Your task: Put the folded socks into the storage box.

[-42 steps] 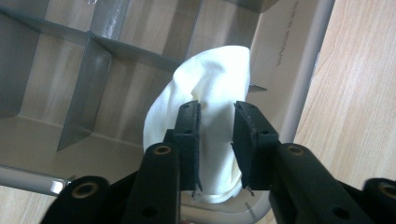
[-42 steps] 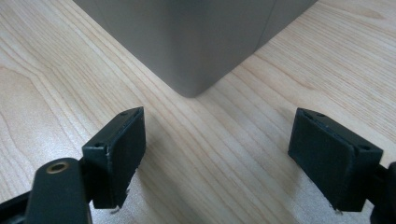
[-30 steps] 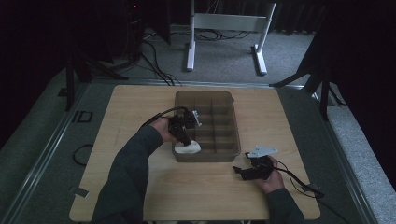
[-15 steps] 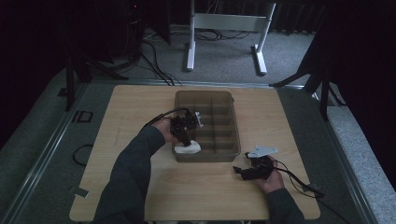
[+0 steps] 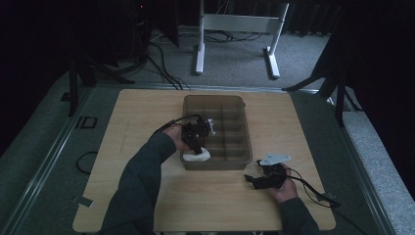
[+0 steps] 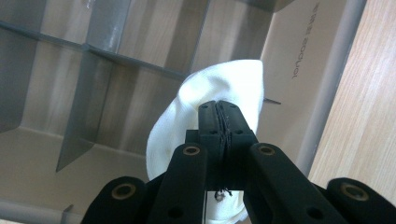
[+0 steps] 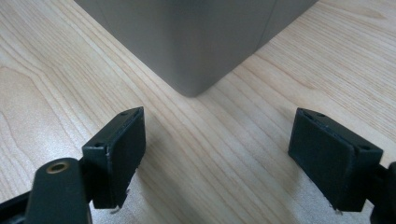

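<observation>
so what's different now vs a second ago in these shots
Hardly anything. The left gripper stays shut on the white cloth over the near-left compartment of the grey plastic divided tray, at most a slight shift. The right gripper rests open on the light wooden table near the tray's corner, unmoved.

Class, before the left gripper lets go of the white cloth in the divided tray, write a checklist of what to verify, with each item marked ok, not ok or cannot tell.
1. Left gripper shut on the white cloth: ok, a fold is pinched between the closed jaws.
2. Cloth over the grey divided tray, not the table: ok, it sits at the tray's near left corner.
3. Cloth wholly inside one compartment: cannot tell, its lower edge is hidden behind the jaws.
4. Right gripper clear of the work: ok, open and empty over the wooden table, beside the tray's corner.
5. Cable clear of the tray: cannot tell.
</observation>
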`<state>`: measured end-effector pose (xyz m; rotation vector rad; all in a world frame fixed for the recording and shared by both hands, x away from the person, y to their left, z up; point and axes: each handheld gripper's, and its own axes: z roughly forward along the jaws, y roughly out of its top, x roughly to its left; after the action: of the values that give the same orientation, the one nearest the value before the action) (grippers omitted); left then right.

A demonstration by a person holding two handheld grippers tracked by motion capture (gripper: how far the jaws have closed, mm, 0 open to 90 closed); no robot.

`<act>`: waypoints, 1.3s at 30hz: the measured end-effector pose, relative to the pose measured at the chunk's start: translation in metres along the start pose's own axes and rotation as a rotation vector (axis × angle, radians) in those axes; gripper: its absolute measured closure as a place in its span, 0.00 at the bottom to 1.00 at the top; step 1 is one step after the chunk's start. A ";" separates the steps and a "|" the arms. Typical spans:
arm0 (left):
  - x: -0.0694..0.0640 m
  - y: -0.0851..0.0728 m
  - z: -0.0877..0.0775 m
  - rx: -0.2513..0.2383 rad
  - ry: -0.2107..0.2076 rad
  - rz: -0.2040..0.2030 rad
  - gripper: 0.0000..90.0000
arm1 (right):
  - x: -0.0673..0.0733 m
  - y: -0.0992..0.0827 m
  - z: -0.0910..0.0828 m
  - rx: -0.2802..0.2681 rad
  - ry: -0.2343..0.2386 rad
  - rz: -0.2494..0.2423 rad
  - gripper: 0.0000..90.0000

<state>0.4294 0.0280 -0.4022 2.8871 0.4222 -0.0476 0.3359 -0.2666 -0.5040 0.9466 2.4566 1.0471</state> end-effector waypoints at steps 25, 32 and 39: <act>-0.003 0.004 0.007 0.041 0.023 0.018 1.00 | 0.000 0.000 0.000 0.000 0.001 0.000 0.21; -0.003 0.004 0.008 0.051 0.020 0.017 1.00 | 0.000 0.000 0.000 0.000 0.000 0.000 0.21; -0.003 0.003 0.010 0.050 0.021 0.017 1.00 | 0.000 0.000 0.000 0.000 0.000 0.000 0.21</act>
<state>0.4275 0.0220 -0.4114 2.9425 0.4054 -0.0258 0.3359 -0.2666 -0.5040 0.9466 2.4567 1.0472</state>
